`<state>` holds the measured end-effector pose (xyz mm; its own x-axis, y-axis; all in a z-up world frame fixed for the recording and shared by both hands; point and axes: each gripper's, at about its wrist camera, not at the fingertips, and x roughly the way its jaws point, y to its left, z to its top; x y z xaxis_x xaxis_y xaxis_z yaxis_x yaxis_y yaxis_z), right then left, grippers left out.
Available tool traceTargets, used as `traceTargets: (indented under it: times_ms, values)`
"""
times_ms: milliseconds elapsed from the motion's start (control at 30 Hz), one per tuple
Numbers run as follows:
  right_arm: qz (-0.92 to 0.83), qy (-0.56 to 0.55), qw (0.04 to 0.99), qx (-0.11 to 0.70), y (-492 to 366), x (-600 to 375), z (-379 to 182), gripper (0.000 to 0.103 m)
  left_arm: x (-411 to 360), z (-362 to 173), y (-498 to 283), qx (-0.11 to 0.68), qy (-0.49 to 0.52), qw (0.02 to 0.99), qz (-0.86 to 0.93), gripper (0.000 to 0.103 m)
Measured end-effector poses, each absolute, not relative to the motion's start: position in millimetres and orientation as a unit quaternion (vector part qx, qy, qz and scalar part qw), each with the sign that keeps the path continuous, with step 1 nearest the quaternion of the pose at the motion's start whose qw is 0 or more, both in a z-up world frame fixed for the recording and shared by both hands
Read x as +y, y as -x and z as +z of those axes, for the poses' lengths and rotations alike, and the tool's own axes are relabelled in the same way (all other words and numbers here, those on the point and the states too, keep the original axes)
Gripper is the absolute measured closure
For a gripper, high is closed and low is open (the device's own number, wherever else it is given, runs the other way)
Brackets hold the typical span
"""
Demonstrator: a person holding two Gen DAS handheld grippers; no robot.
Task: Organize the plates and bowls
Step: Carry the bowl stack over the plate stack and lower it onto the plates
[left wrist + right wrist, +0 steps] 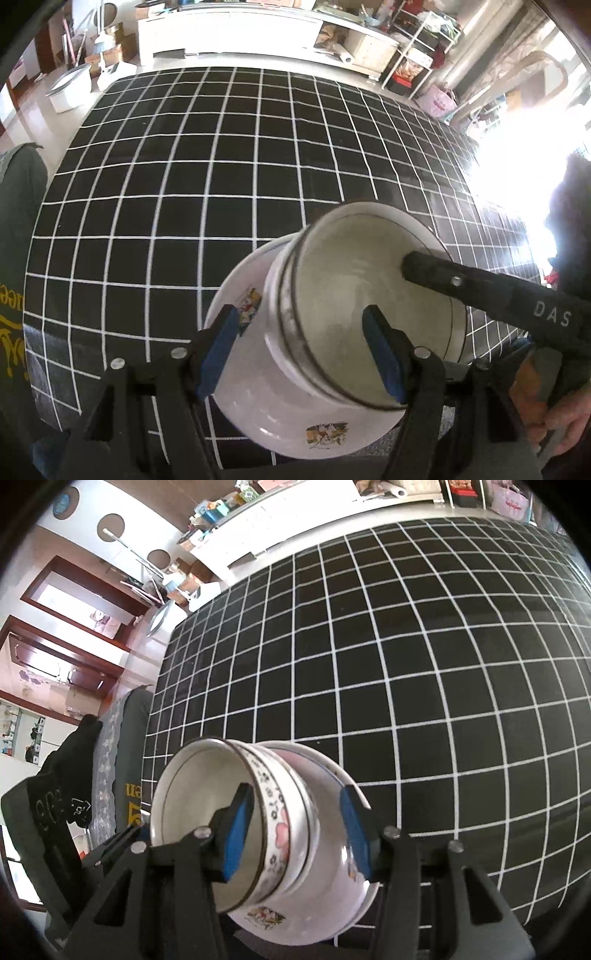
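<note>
Gripping opposite sides, both grippers carried a tilted stack of bowls [332,332] over the black gridded cloth [221,166], near its front edge. The left gripper [301,354] had one pad inside the topmost bowl and one outside the stack's wall, clamped on it; the right gripper [295,834] did likewise from the other side (its far finger showed in the left view, reaching inside the rim). Sharing the load probably kept the nested bowls from sliding apart.
</note>
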<state>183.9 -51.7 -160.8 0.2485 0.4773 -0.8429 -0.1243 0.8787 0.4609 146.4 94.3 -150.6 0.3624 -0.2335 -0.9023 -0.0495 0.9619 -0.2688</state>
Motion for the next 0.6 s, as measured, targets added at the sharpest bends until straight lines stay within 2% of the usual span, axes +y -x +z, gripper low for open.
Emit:
traceTargets:
  times_ms: [600]
  values:
    - [0.220, -0.115, 0.820, 0.517, -137.7, -61.9, -100.2, 0.050, 81.7, -70.4, -87.8, 0.478, 0.115, 0.871, -0.005, 0.036]
